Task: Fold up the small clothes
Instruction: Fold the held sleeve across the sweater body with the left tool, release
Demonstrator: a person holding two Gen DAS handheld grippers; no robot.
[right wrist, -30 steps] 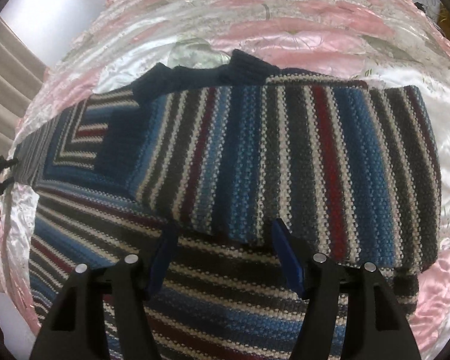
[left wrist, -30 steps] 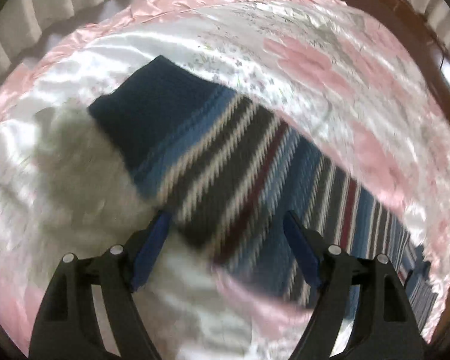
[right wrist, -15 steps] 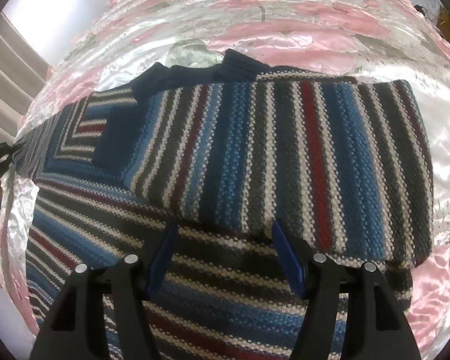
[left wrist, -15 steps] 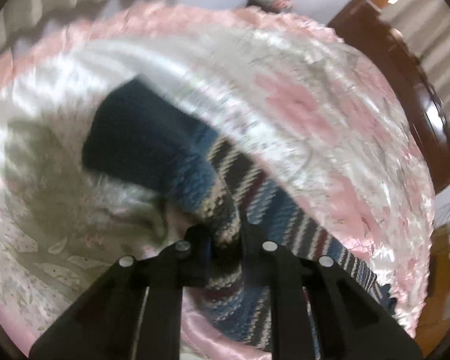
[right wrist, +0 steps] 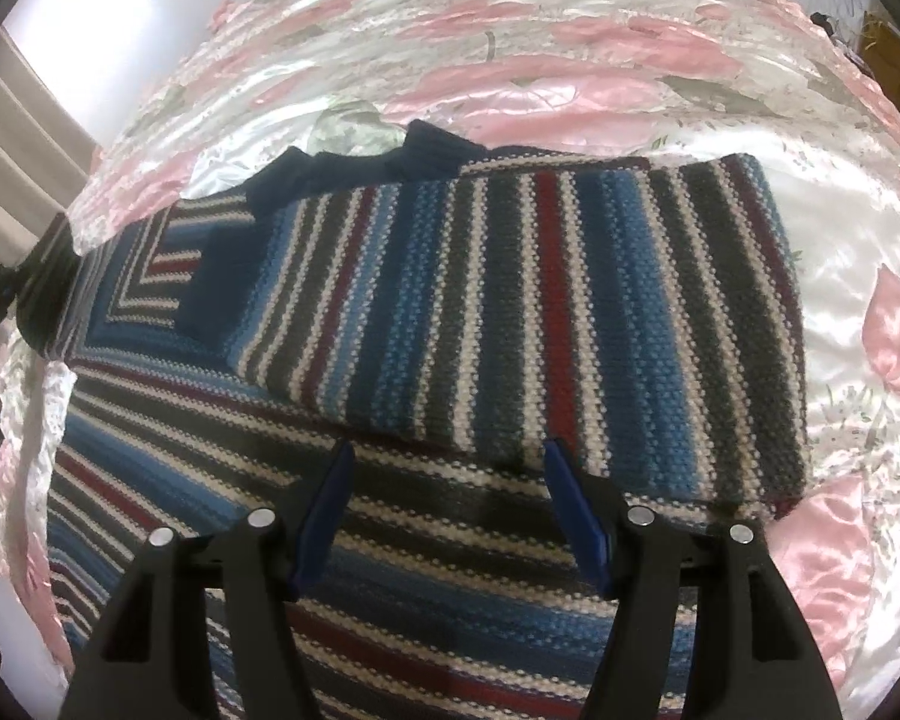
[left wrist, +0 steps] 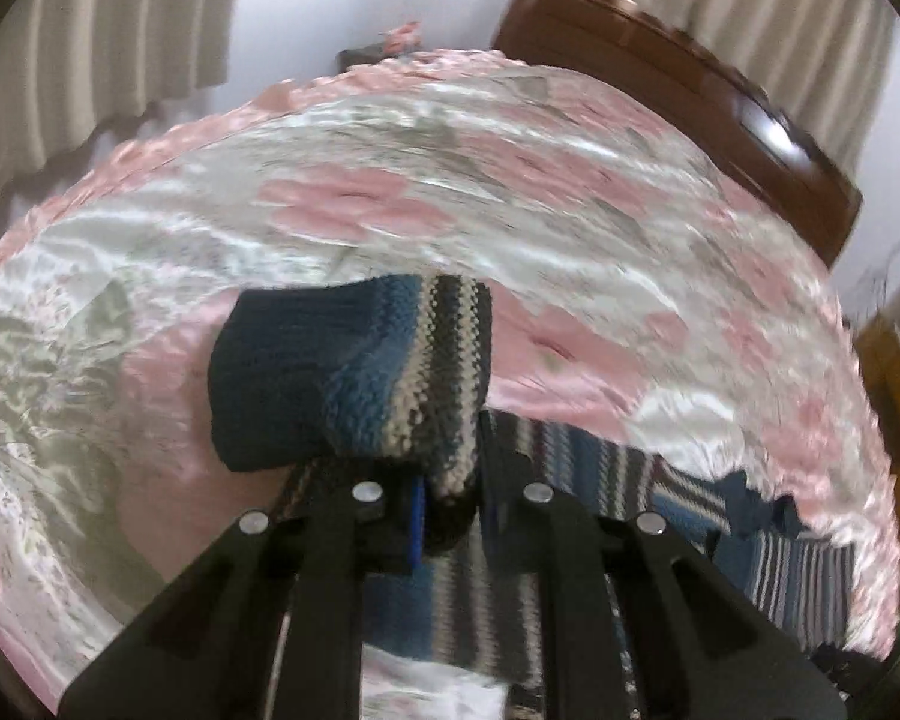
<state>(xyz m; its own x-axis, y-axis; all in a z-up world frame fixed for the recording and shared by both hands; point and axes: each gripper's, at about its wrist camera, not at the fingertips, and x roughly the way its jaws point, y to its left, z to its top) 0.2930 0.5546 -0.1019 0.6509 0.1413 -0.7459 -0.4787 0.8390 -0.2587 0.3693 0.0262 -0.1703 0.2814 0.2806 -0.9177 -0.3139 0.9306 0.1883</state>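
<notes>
Left tool (left wrist: 450, 501) clamped, right tool (right wrist: 447, 504) agape

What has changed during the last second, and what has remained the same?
The left gripper, open over the striped sleeve a second ago, has shut on it near the dark blue cuff and lifted it off the satin bedspread. The right gripper stays open, hovering over the sweater, whose other sleeve is still folded across the body.

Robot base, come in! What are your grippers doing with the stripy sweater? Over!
Left gripper shut on sweater sleeve, lifted off the bedspread. Right gripper open, hovering over the sweater, one sleeve already folded across. Nothing in the way.
</notes>
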